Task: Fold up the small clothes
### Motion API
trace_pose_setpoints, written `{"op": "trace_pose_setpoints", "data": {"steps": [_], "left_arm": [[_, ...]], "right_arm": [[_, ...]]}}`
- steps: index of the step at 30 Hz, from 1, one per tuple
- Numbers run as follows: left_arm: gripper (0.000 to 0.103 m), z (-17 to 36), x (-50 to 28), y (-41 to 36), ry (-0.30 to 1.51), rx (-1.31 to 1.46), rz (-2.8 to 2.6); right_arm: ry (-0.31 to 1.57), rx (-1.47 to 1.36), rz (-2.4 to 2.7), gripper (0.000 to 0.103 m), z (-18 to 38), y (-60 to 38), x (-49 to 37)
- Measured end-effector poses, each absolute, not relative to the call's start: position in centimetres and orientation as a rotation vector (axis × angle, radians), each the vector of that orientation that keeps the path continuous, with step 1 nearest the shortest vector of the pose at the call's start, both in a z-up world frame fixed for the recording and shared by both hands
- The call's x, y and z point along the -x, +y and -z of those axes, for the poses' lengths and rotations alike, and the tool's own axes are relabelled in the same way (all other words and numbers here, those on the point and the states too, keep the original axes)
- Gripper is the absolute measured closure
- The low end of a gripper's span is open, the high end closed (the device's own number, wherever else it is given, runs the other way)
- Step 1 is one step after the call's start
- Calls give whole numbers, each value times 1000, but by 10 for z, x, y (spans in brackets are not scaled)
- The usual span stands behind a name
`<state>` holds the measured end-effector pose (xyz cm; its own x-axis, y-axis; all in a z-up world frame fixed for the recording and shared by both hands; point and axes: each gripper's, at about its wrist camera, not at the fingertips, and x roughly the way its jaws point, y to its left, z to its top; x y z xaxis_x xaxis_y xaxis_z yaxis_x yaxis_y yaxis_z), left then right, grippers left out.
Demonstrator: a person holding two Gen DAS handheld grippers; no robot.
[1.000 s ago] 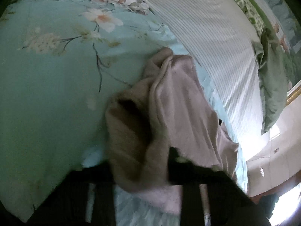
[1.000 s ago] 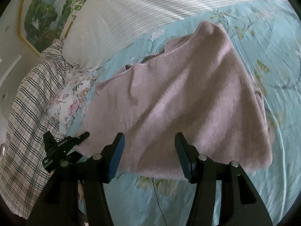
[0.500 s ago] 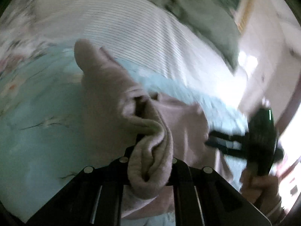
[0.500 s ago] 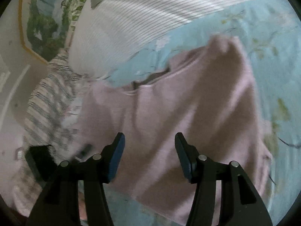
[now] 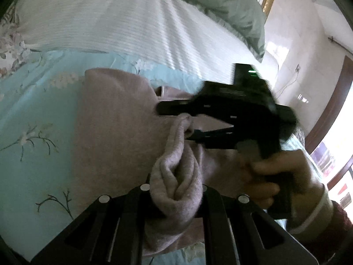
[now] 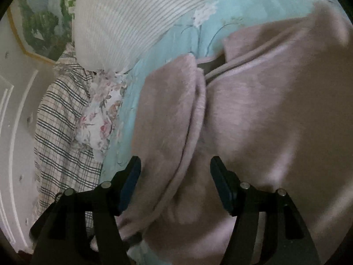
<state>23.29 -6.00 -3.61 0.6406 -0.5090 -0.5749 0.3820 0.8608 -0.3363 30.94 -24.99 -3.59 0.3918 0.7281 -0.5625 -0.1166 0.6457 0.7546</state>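
Bunching pink top (image 5: 176,183) hides the left claw's (image 5: 176,195) fingertips.

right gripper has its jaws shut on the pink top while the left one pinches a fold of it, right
Not quite. The right gripper has its jaws open, straddling a fold of the pink top without clamping it, as the right wrist view shows. The left gripper does pinch a bunched fold.

The left gripper (image 5: 176,190) has its jaws closed tight, with a bunched fold of the pink garment (image 5: 114,132) pinched between them. Ahead and to its right, the right gripper (image 6: 175,176) has its jaws spread wide, straddling a fold without touching it. The person's right hand (image 5: 273,176) wraps its grip.
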Motion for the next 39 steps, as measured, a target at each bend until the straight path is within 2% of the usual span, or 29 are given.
{"op": "trace_pose_setpoints", "data": {"steps": [2,3,5,6,8,15,22,28,31,35,36,38,39], "left_arm": [[95,34,-232,-58,705,198,520],[95,32,-229,-58,707,193,521],[95,32,-229,-60,711,179,509],[95,30,-227,-61,711,170,502],[95,25,-227,-66,708,166,503],[94,-7,-219,-127,676,150,595],[94,25,-227,-196,783,136,667],[93,19,-222,-216,752,91,691],[92,32,-228,-225,791,85,697],[90,50,-238,-226,853,99,692],[85,51,-238,-222,858,105,695],[74,50,-233,-216,864,110,716],[59,48,-230,-211,867,111,726]], "right_arm": [[1060,-690,-593,37,40,-237,-324],[1067,-692,-590,45,42,-232,-330],[1063,-697,-605,71,42,-223,-339],[1055,-697,-605,76,40,-221,-342],[1006,-675,-613,80,23,-223,-339],[840,-540,-589,82,-42,-276,-298],[937,-537,-387,82,0,-351,-276],[880,-530,-398,82,-12,-365,-268],[914,-474,-349,82,-4,-366,-271],[942,-472,-326,76,13,-368,-273],[931,-470,-322,72,13,-368,-271],[917,-471,-304,71,10,-371,-265],[911,-471,-293,71,7,-372,-262]]}}
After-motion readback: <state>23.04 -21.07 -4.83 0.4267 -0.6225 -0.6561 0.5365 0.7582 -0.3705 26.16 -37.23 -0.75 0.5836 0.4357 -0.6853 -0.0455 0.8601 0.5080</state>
